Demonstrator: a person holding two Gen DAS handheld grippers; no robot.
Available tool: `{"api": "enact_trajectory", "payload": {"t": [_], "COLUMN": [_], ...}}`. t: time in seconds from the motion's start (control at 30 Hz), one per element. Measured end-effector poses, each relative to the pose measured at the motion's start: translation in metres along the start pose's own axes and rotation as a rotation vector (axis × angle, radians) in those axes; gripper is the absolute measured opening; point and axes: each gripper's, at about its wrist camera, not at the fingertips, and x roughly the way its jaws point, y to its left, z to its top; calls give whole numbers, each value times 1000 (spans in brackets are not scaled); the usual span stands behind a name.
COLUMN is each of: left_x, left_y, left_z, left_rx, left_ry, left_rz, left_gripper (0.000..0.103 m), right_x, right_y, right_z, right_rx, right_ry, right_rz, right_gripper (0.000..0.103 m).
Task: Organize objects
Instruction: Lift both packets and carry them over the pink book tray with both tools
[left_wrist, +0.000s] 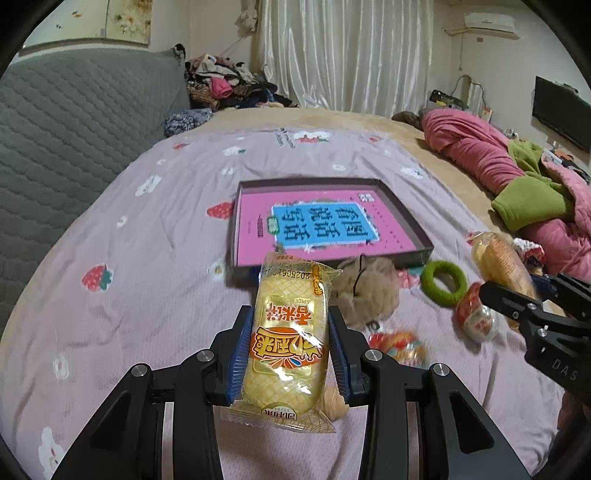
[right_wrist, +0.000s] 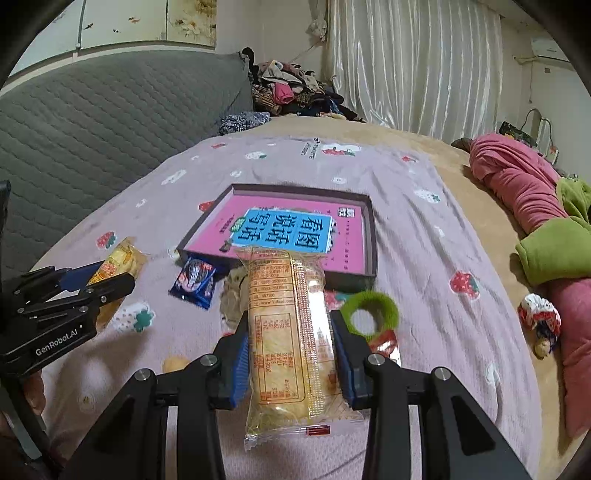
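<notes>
Two wrapped snack cakes are pinched above a strawberry-print bedspread (left_wrist: 147, 229), the yellow snack pack (left_wrist: 286, 339) by the left gripper (left_wrist: 290, 354), the clear-wrapped cake (right_wrist: 291, 343) by the right gripper (right_wrist: 291, 354), near a shallow box (right_wrist: 371, 236).

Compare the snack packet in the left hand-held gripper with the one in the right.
The left packet shows its printed front with a big orange logo; the right packet shows its back, with small text and a table. The left packet looks shorter and rounder, the right packet longer and narrower. Both are yellow, sealed, and clamped between blue pads, the left hand-held gripper and right hand-held gripper each shut on one.
</notes>
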Motion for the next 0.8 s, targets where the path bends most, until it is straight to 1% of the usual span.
{"api": "enact_trajectory", "payload": {"t": [0.43,0.67,0.8], "left_x": [29,41,48], "left_y": [-6,3,8], "left_z": [38,64,80], "left_rx": [3,-8,-10], "left_ry": [-5,-21,-36], "left_rz": [14,29,52], "left_gripper": [40,40,40], "right_x": [18,30,40], "right_y": [-4,-5,-6], "right_z": [57,83,95], "right_rx": [-5,-13,-23], "right_ry": [-57,-81,-82], "right_rz": [7,15,17], "right_gripper": [39,39,39]}}
